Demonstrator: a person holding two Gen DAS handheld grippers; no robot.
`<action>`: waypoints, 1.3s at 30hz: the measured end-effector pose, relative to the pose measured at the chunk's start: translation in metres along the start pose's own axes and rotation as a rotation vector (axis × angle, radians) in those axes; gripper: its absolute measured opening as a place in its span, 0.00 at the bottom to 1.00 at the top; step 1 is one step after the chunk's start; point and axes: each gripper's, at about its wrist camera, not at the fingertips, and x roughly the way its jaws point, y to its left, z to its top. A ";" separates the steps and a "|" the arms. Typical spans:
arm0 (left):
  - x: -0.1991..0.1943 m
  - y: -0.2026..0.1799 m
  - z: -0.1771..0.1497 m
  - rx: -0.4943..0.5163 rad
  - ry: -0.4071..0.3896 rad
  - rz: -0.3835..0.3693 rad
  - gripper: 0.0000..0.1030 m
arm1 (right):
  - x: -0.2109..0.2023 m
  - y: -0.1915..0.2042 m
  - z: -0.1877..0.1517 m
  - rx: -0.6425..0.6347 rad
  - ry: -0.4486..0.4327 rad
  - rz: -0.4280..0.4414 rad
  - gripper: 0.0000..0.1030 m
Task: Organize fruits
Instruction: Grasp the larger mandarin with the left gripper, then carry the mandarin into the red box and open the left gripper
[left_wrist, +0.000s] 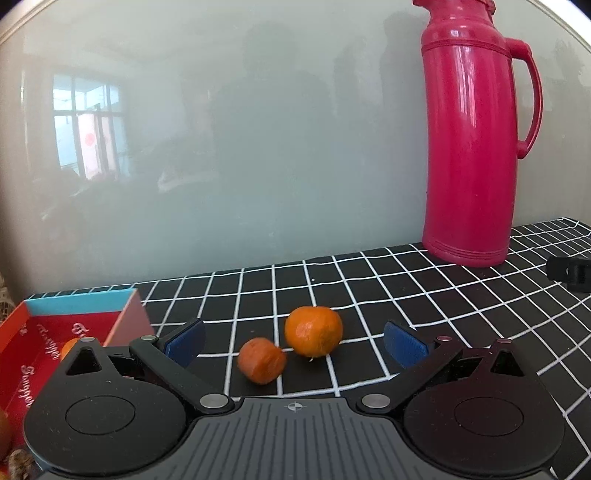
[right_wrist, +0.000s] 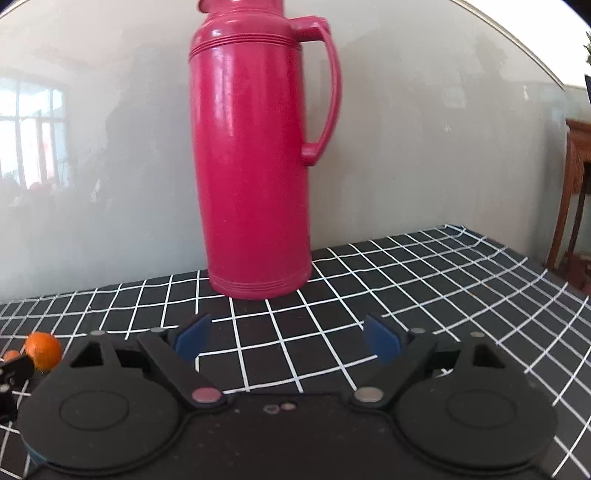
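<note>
Mandarin (left_wrist: 313, 331): lies on the black grid tablecloth (left_wrist: 424, 295), just beyond and between the blue pads of my left gripper (left_wrist: 294, 341), touching neither. A smaller orange fruit (left_wrist: 261, 360) sits just to its left and nearer to me, the two touching or nearly so (cannot tell which). My left gripper is spread wide, holding nothing. At near left stands a red box (left_wrist: 37, 339) with a light-blue far wall; something orange shows inside it, mostly hidden behind my gripper body. A tall red thermos (left_wrist: 476, 147) stands upright at far right against the pale wall.

Right wrist view: my right gripper (right_wrist: 288, 341) is also spread wide and empty, over bare cloth, facing the thermos (right_wrist: 255, 158). The mandarin (right_wrist: 43, 350) appears far to its left, well apart.
</note>
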 end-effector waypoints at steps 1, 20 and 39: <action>0.004 -0.002 0.001 0.004 0.002 0.002 0.99 | 0.002 0.000 0.000 0.002 0.005 0.002 0.86; 0.056 -0.023 0.010 0.081 0.097 0.007 0.44 | 0.014 -0.014 0.001 0.027 0.026 -0.023 0.87; -0.004 -0.003 0.004 0.052 0.066 -0.016 0.42 | 0.003 -0.010 0.001 0.065 0.038 0.015 0.88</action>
